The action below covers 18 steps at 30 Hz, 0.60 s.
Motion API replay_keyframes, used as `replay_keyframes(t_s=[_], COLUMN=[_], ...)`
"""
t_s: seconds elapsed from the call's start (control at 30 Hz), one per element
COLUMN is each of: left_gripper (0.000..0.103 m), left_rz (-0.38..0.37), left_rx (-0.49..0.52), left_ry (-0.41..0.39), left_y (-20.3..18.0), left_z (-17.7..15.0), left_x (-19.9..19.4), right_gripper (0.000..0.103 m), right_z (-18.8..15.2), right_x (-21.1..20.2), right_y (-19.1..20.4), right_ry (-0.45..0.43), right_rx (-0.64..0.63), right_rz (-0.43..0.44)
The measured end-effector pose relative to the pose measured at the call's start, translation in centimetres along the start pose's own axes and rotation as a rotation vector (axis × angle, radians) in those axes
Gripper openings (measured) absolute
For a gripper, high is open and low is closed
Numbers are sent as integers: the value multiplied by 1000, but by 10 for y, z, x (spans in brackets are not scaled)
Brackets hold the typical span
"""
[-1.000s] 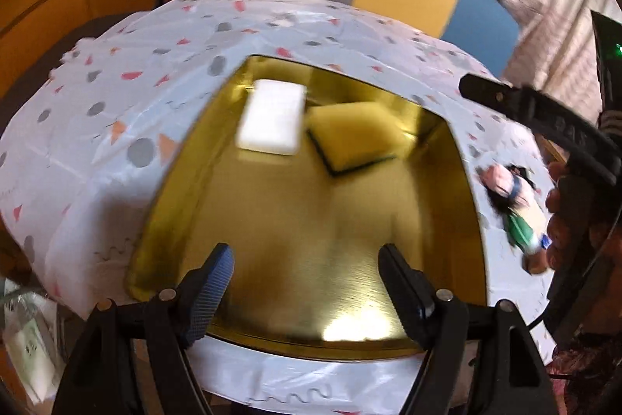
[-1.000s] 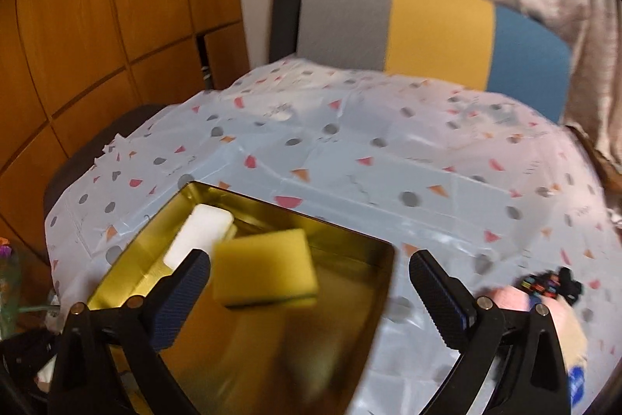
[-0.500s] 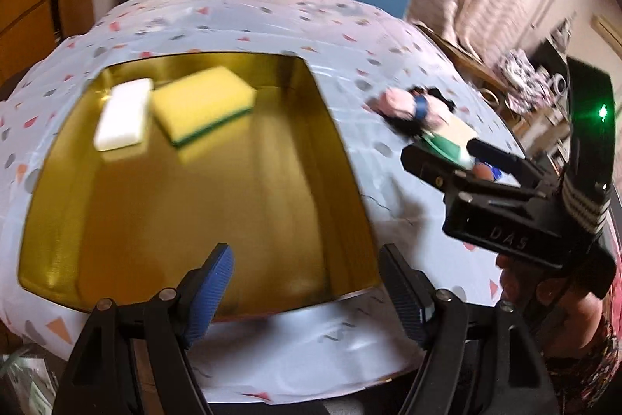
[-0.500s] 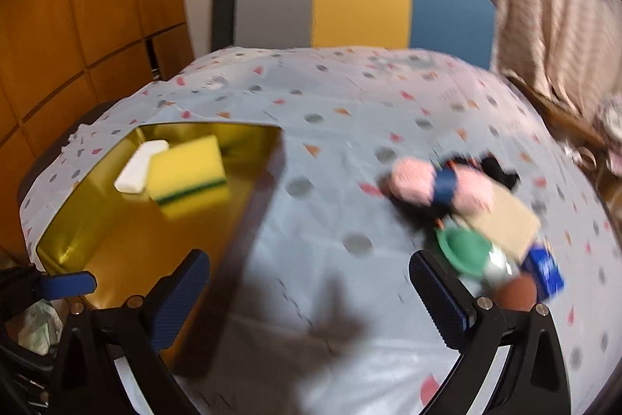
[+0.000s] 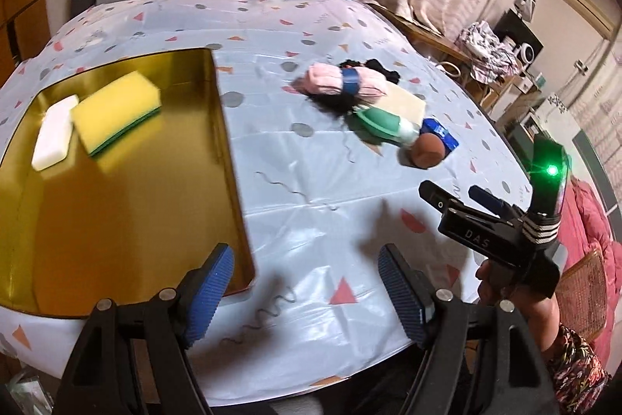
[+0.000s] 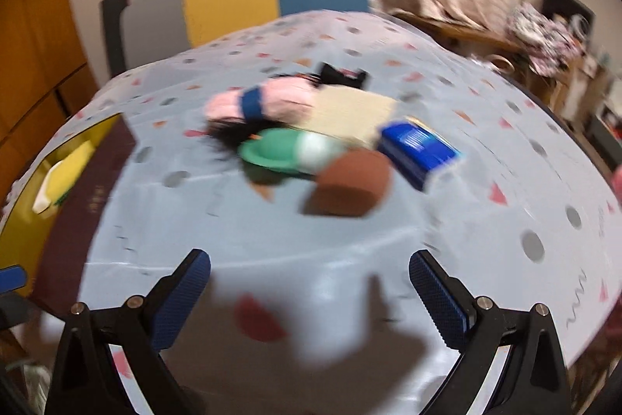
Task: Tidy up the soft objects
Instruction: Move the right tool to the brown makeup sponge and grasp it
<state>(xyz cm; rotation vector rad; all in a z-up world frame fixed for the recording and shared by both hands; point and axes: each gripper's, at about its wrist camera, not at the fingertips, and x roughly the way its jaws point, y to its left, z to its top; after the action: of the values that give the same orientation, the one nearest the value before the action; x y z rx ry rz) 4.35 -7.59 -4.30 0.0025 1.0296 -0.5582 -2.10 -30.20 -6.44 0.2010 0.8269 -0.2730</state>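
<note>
The right wrist view is smeared with blur, so the pile near the middle of the table (image 5: 311, 181) reads best from the left wrist view. It is a tight cluster, each piece touching or overlapping a neighbour: one pink roll with a blue band (image 5: 344, 81), one beige pad (image 5: 404, 104) partly under the others, one green-and-white piece (image 5: 383, 125), one brown ball (image 5: 427, 150), one blue block (image 5: 441, 134) mostly hidden behind the ball, and something black (image 5: 383, 69) behind the roll, perhaps fabric, too covered to identify.

The gold tray (image 5: 128, 205) sits toward the table's left edge, its near left corner cut off by the frame. Two things lie at its far end: one yellow sponge with a green underside (image 5: 116, 111) and one white block (image 5: 54, 131), just beside each other.

The left gripper (image 5: 307, 292) hangs over the near edge by the tray's corner, fingers apart, holding nothing. The right gripper (image 6: 311, 298) is likewise spread wide and empty, short of the pile
</note>
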Motion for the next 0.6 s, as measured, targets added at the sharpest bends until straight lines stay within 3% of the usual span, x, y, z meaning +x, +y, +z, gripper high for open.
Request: replay_keyframes(t_s=[0.23,0.5,0.6], left_gripper=[77,77,77], left_rz=[7,21,21], left_rx=[43,76,77], left_ry=[1,3,1], left_y=[-18,-32,-36], left_z=[-2,-1,1], left_x=[5,7,6], right_gripper=[103,101,99], right_z=[-4,26,38], right_x=[1,10,26], right_y=[-31,-22,-21], right_ry=[6,-69,-59], right_rx=[64,-22,-32], right_rz=[-27,-2,11])
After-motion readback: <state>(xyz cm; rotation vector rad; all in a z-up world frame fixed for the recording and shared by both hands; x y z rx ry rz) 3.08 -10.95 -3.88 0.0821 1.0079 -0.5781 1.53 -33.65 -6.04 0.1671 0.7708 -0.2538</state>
